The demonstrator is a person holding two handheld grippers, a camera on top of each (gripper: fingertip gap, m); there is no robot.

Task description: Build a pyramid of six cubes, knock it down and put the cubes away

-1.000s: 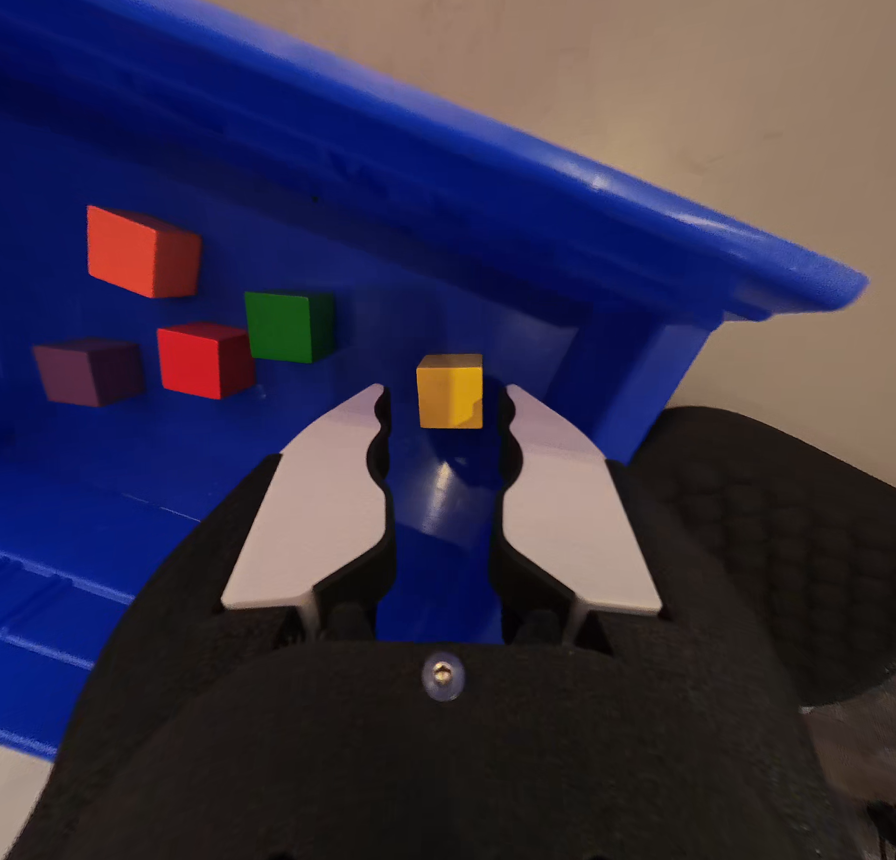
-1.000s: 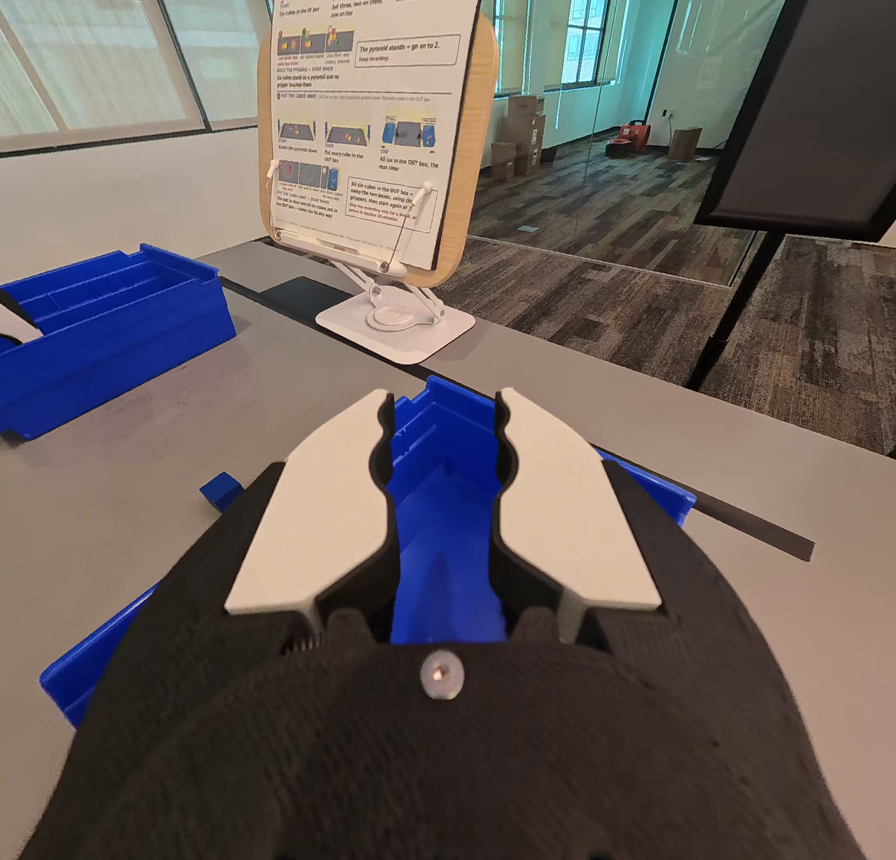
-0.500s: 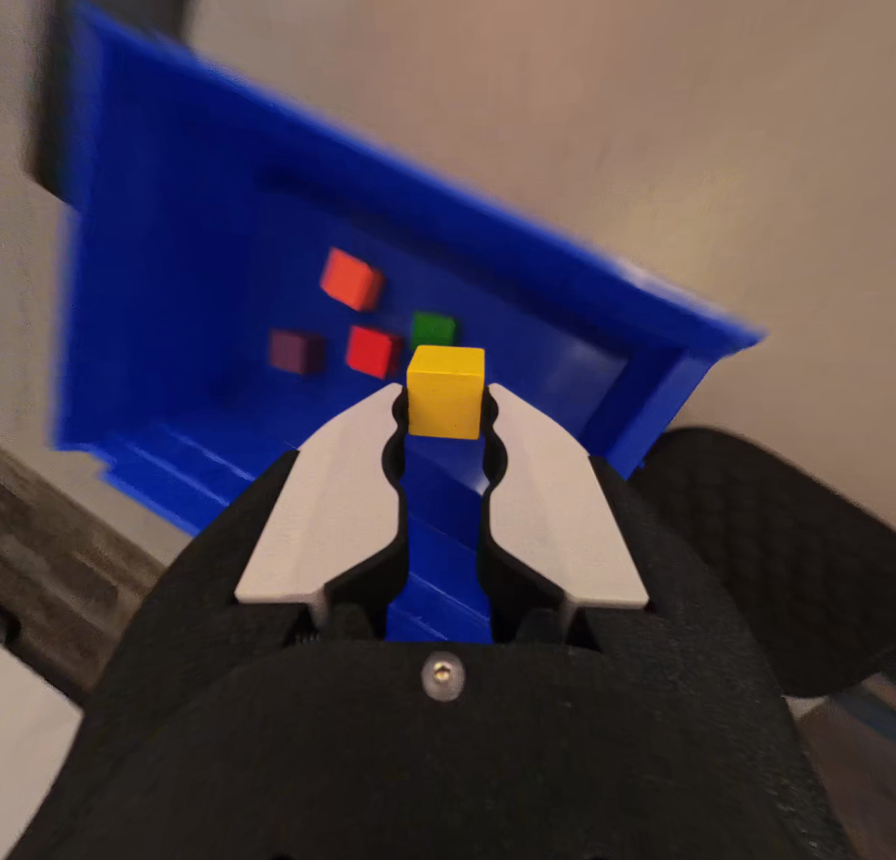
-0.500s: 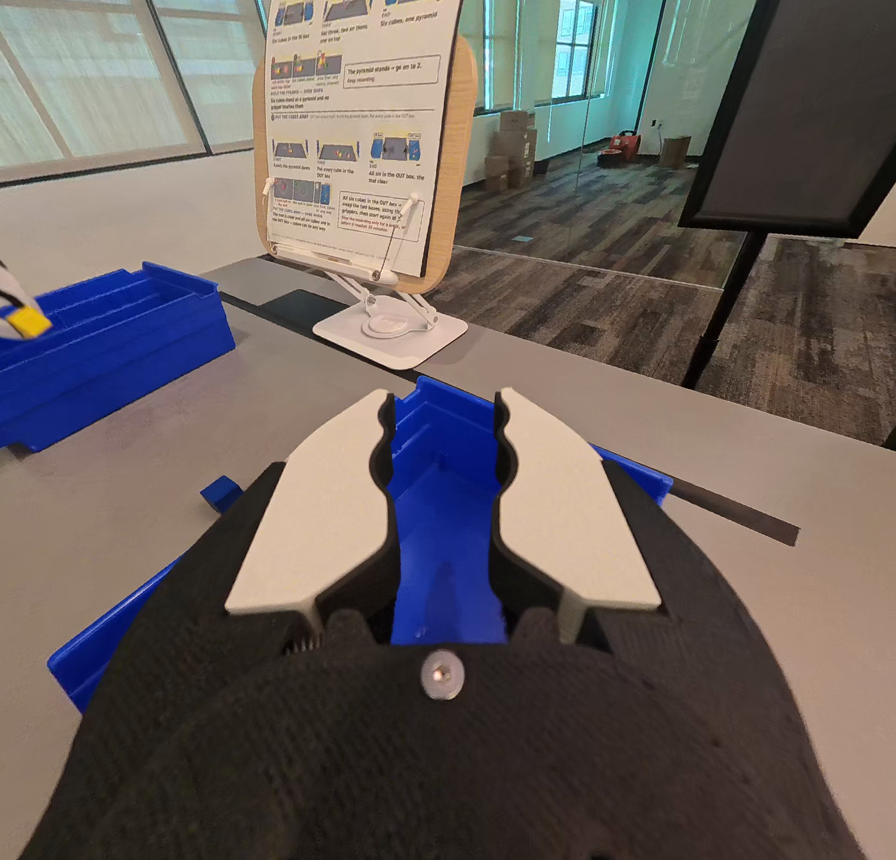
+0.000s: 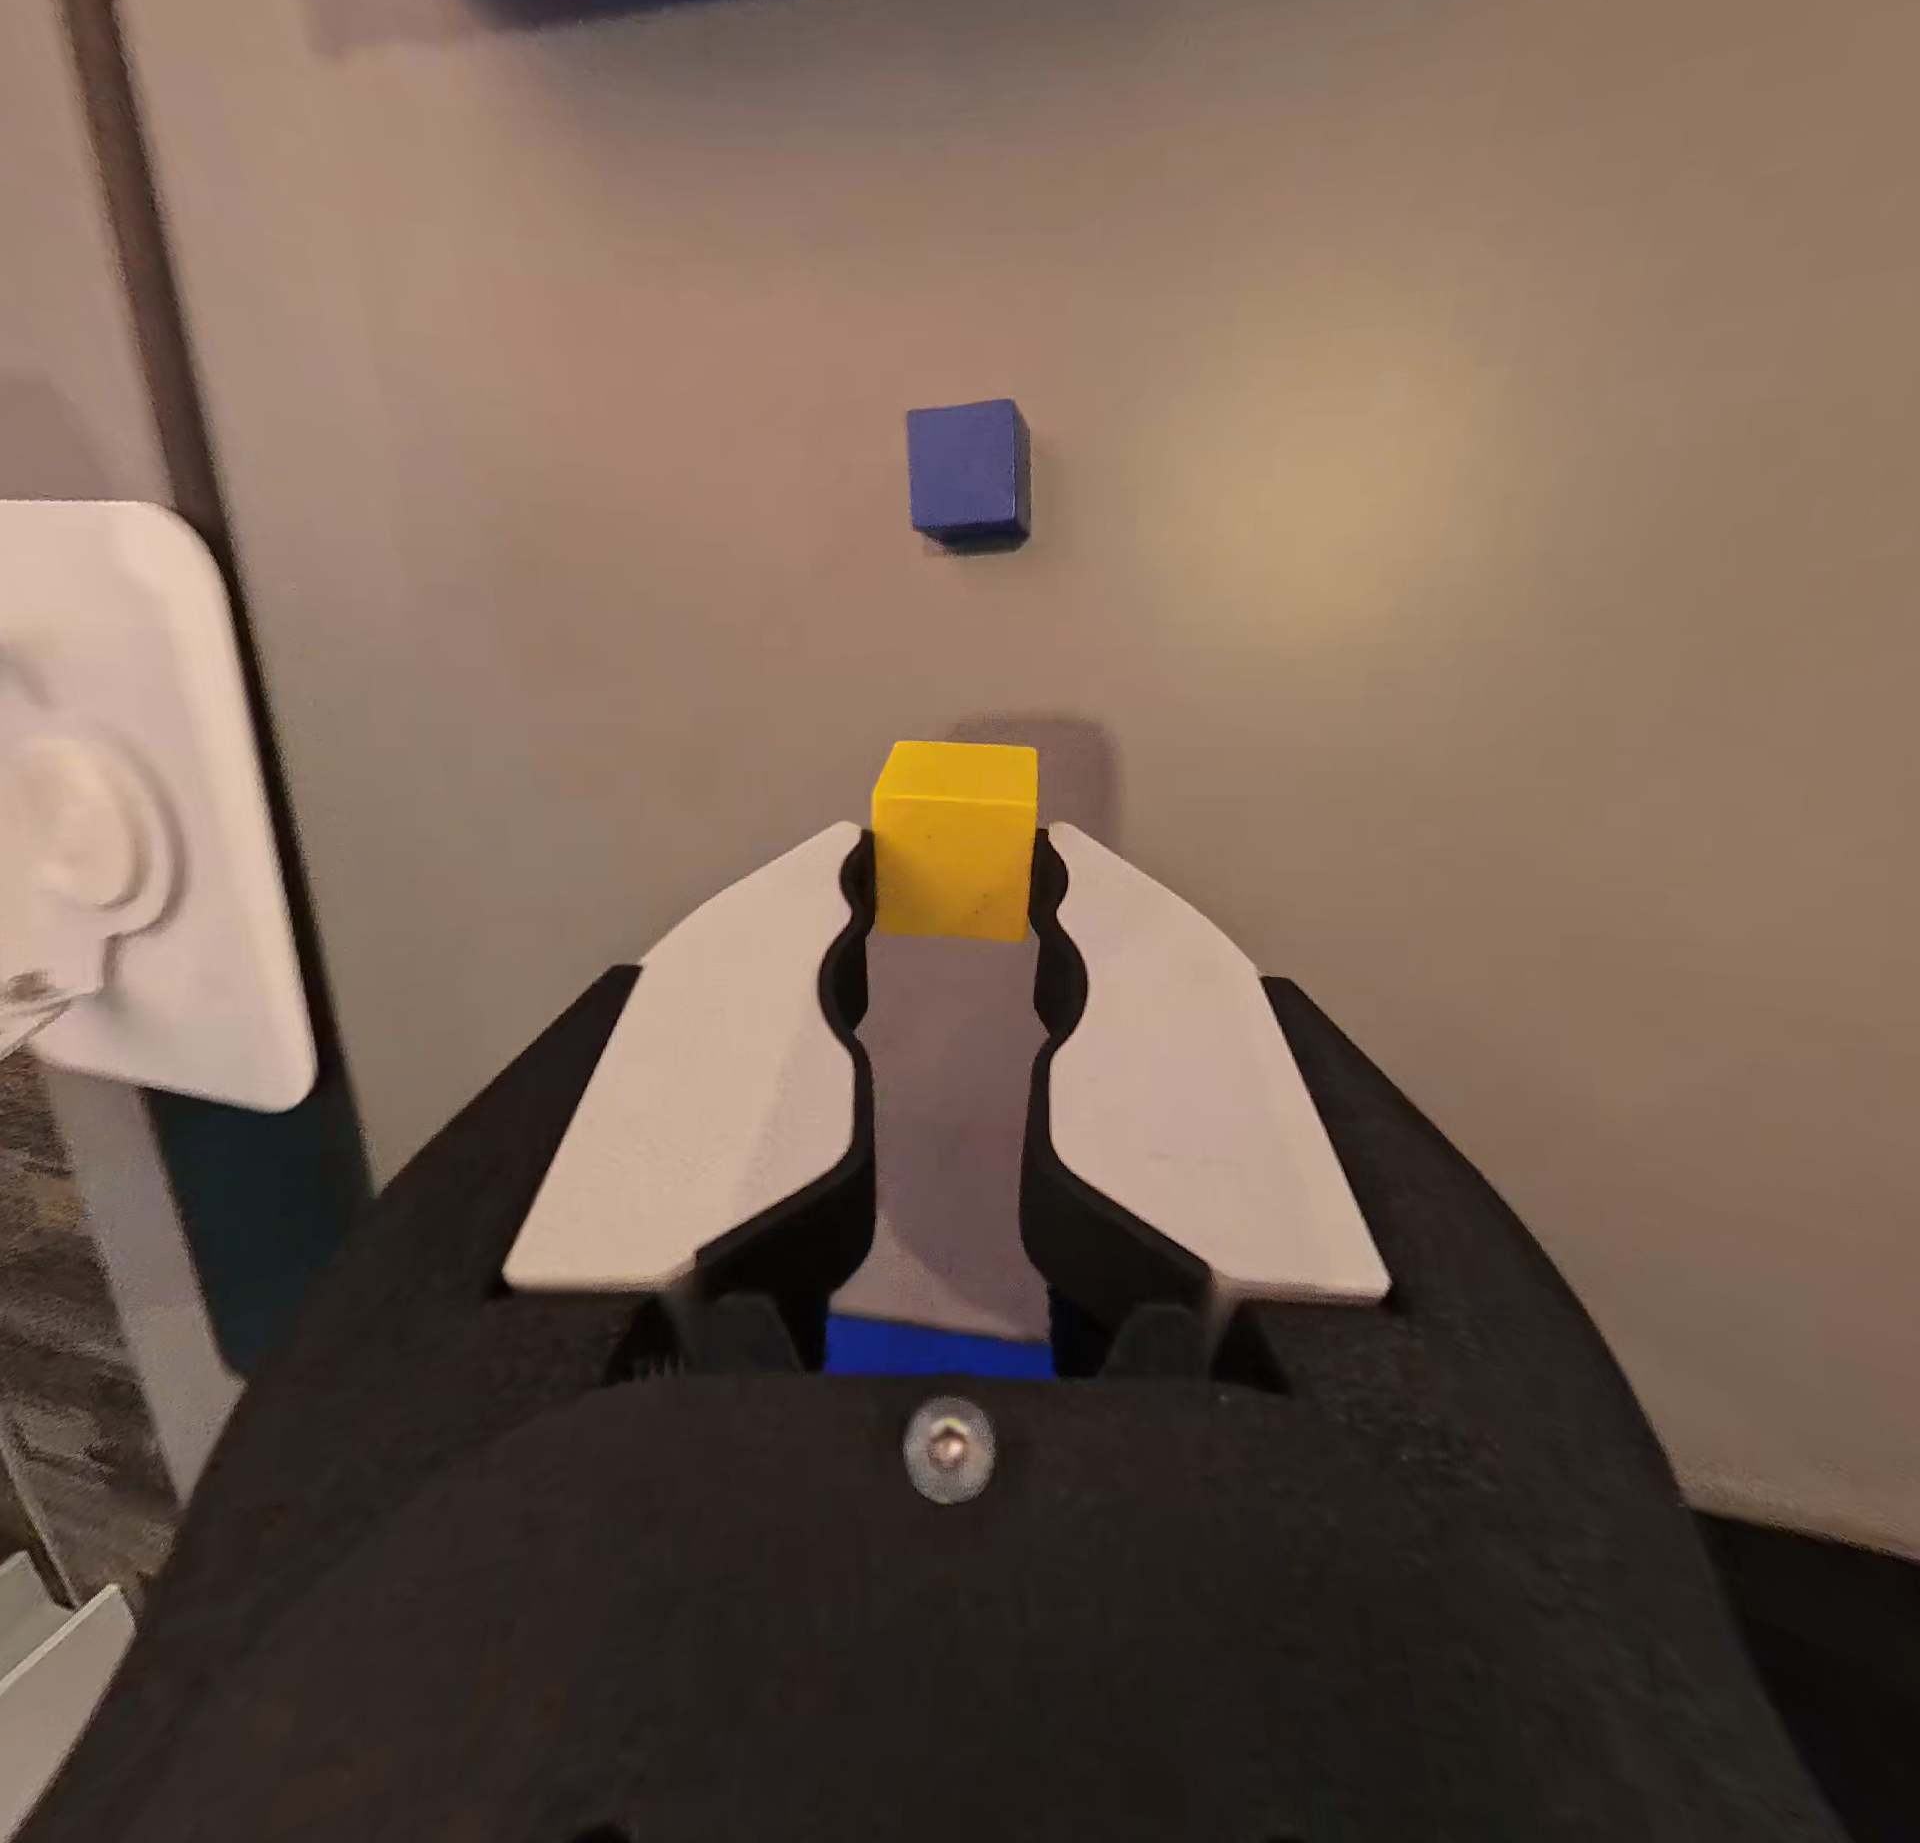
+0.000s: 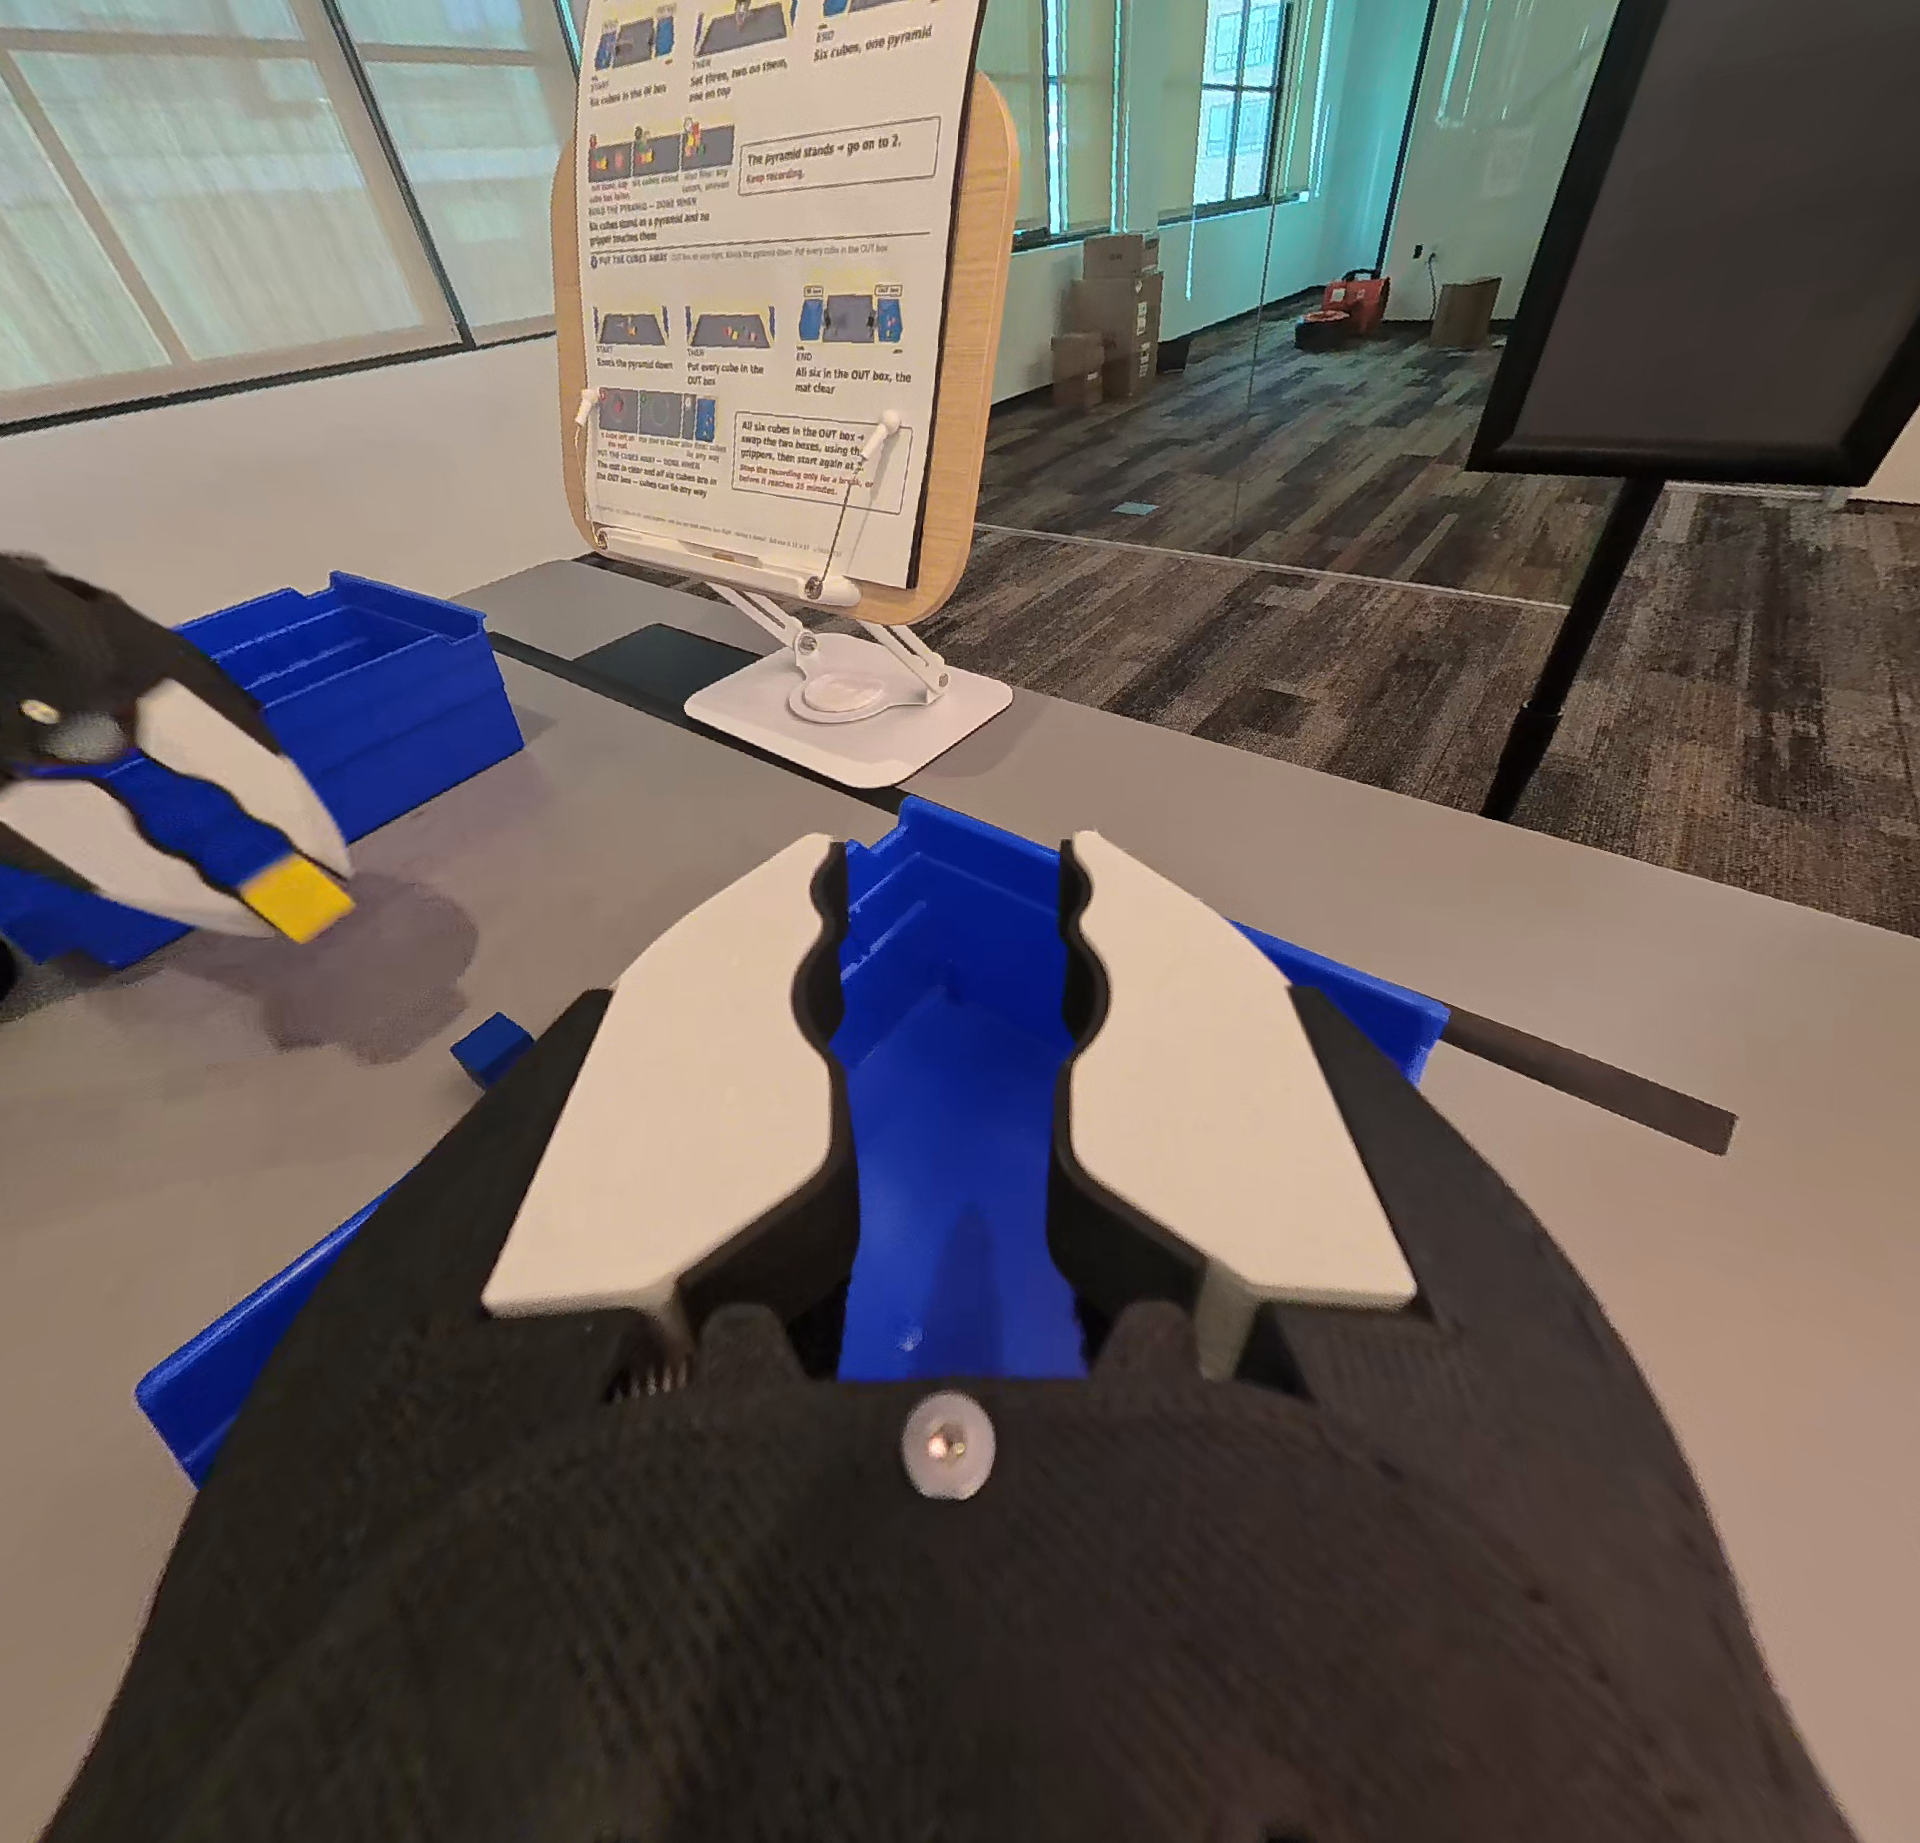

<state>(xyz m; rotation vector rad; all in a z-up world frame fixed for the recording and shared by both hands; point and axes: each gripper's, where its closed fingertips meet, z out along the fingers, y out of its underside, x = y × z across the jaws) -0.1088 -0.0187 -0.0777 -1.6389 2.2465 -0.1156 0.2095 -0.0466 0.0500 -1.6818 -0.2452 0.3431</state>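
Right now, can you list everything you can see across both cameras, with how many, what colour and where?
yellow cube: one, yellow, clamped at the left claw's tips above the table.
blue cube: one, blue, alone on the table ahead of the left claw.
blue bins: two; one at the far left, one under the right claw, nothing visible in the part that shows.
instruction sheet on stand: one, white page on a wooden board with a white base, at the table's far edge.
table: one, grey.
dark panel on a pole: one, black, on the right.
cardboard boxes: several, brown, on the floor beyond.
left claw: closed on the yellow cube.
right claw: open, holding nothing.
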